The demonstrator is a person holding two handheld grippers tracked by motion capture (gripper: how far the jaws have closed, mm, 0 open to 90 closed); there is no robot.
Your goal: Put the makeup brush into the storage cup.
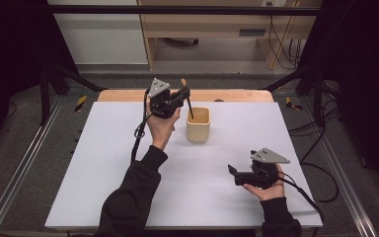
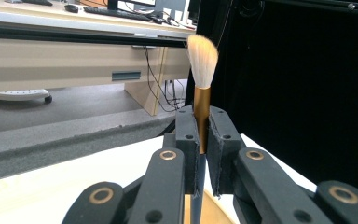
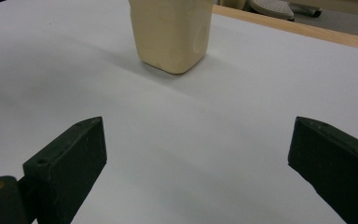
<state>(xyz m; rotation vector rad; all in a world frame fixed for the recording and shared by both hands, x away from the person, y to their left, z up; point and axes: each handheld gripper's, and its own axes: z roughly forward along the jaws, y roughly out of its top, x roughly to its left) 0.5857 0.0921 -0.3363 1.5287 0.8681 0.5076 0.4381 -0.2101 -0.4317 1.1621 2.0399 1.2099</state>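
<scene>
My left gripper (image 2: 200, 154) pinches a light, stiff brush (image 2: 202, 84) at its metal collar, handle tip in the cup (image 1: 198, 124) on the counter (image 1: 103, 163); soft bristles stay untouched; right gripper (image 3: 196, 154) jaws spread, empty.

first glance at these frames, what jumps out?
The left tool, raised at the far side of the white table, is shut on a gold-ferruled, pale-bristled brush, bristles up, its dark handle angling down into the cream square-sided cup. The right tool rests low near the table's front right, jaws wide open and holding nothing, facing that cup.
</scene>
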